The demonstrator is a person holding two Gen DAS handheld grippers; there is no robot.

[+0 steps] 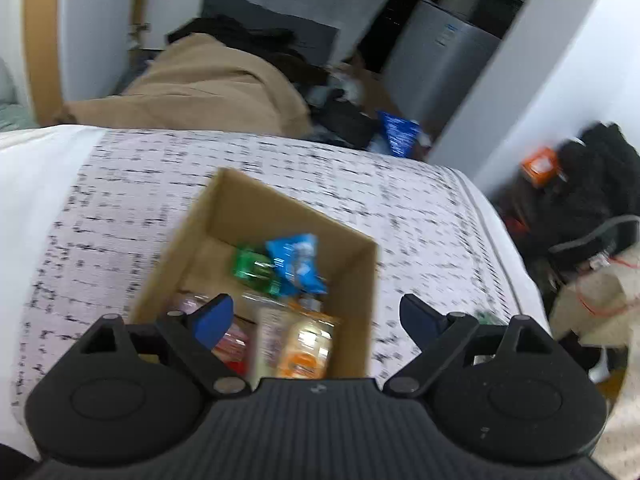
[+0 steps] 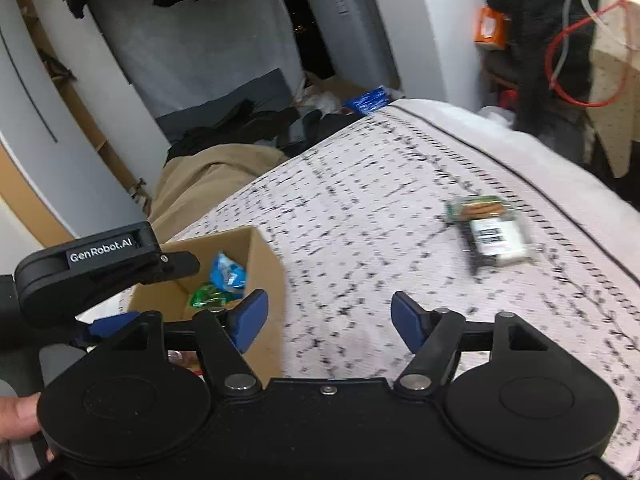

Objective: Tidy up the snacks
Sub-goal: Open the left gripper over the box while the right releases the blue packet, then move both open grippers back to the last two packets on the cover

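Blue pads of my left claw stand spread wide and hold nothing; they hang over the near end of the box, an open cardboard one sitting on the bed. Between my fingers and just below them lie an orange pack and a reddish pack, both blurred. Farther ahead in the box, a green pack touches a blue pack at its right.

My right claw is spread too, empty, over the patterned cover just right of the box. My left pad sits beside the box's right wall. Ahead and to the right of this claw, well apart from the box, a cookie pack lies alone on the bed. At the left edge, a thumb shows by the left tool's grip.
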